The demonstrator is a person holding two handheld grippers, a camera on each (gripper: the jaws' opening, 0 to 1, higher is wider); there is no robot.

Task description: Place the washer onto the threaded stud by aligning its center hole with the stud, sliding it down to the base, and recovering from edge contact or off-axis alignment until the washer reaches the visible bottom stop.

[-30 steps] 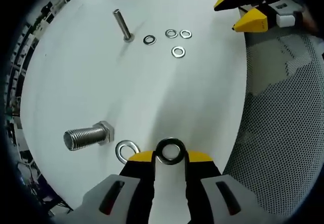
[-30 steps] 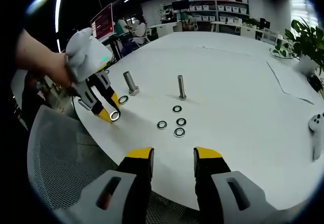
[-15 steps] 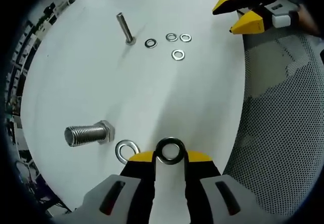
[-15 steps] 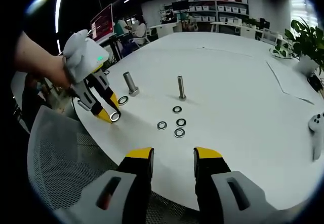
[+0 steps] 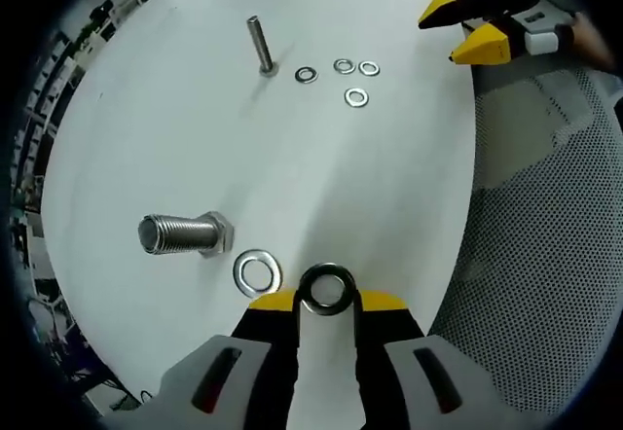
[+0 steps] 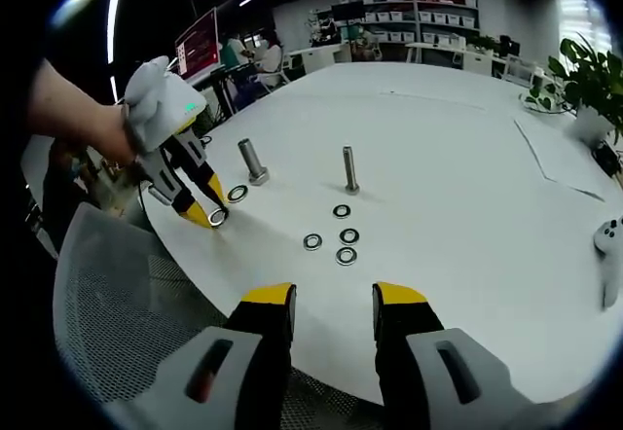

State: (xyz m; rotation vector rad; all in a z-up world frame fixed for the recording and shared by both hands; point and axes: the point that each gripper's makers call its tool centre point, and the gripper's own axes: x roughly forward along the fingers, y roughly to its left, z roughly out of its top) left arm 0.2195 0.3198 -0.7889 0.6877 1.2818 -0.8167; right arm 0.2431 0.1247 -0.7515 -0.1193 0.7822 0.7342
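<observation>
Left gripper (image 5: pixel 328 299) clenched on washer (image 5: pixel 327 289), held at jaw tips above white table (image 5: pixel 292 177); threaded stud (image 5: pixel 185 233) ahead-left, loose washer (image 5: pixel 257 272) just beside tips; right gripper (image 6: pixel 333 299) released, holding nothing

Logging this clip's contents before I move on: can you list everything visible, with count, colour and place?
table: one, white, round.
thick threaded stud: one, silver, near left tongs.
thin stud: one, silver, upright, mid-table.
loose washers: four, silver, beside thin stud.
large washer: one, silver, flat by thick stud.
held washer: one, dark-rimmed, in left tongs.
mesh chair: one, grey, at table edge.
plant: one, green, far right.
left tongs: yellow-tipped, shut on washer.
right tongs: yellow-tipped, open.
</observation>
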